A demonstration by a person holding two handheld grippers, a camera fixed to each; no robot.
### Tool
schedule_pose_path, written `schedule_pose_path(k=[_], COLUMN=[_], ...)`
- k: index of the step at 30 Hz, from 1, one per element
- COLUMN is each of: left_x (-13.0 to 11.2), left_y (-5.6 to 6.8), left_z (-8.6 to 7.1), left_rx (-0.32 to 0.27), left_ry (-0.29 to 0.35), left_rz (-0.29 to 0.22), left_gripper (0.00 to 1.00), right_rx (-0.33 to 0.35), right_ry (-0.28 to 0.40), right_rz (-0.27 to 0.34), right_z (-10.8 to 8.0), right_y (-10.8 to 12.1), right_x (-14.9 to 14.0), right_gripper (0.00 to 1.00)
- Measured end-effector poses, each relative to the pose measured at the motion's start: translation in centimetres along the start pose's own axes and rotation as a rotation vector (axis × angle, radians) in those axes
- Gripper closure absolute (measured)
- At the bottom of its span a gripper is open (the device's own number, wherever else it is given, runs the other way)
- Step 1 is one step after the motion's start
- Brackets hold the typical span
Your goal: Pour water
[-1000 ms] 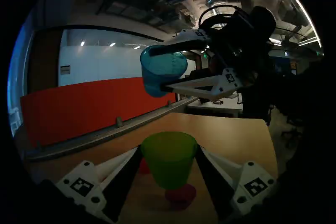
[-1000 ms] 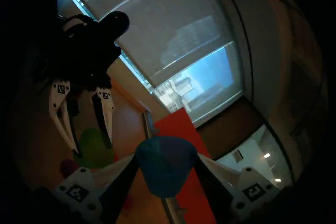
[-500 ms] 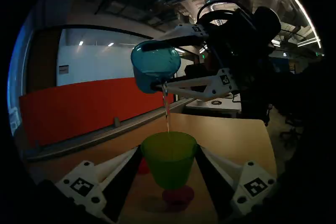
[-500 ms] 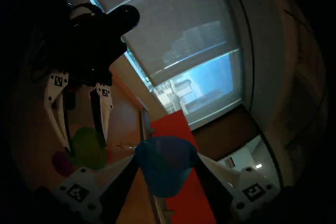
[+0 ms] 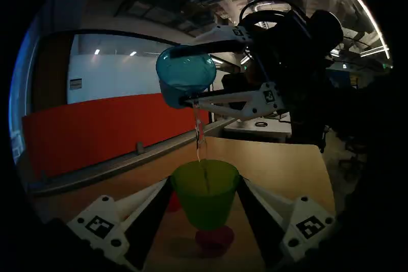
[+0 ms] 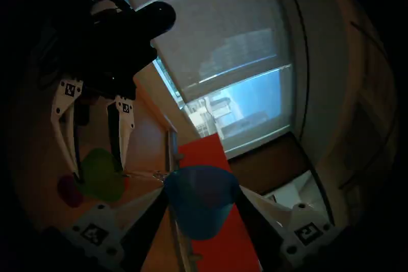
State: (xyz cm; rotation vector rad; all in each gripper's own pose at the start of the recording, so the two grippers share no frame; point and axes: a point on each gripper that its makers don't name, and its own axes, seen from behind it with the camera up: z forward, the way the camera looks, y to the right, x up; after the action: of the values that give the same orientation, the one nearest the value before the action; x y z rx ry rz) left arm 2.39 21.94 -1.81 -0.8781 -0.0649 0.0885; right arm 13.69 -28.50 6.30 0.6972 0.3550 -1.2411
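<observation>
Change from a second ago: the blue cup was tilted but dry at the lip; now a thin stream of water runs from it. Half a second ago the stream only reached the rim of the green cup; now it shows inside that cup, and the blue cup sits slightly further left in the left gripper view.
Blue cup: upper middle of the left gripper view, tipped with its mouth facing the camera and its lower lip down. Water can be seen pooled inside it.
Green cup: lower middle of the left gripper view, upright, directly below the blue cup's lip. How much water it holds cannot be told.
Water: a narrow, wavering line from the blue lip down into the green cup's mouth.
Right gripper: both white fingers press on the blue cup, one above and one below; a dark hand and housing sit behind it, upper right.
Left gripper: fingers clamp the green cup from both sides, held level above the table.
Red thing: a small round shape on the table just under the green cup; it is too dim to identify.
Right gripper view: the blue cup lies between that gripper's fingers at lower middle, the green cup at lower left.
</observation>
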Motion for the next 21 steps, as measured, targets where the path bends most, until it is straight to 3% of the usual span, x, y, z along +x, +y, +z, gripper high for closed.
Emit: schedule_pose_path(k=[21], left_x=[0.06], left_y=[0.34], left_z=[0.13], left_rx=[-0.006], left_ry=[-0.003], left_rz=[0.001], left_gripper=[0.12], right_rx=[-0.017], right_ry=[0.016], right_rz=[-0.102], right_z=[-0.22], right_y=[1.06], right_x=[0.64], right_gripper=[0.10])
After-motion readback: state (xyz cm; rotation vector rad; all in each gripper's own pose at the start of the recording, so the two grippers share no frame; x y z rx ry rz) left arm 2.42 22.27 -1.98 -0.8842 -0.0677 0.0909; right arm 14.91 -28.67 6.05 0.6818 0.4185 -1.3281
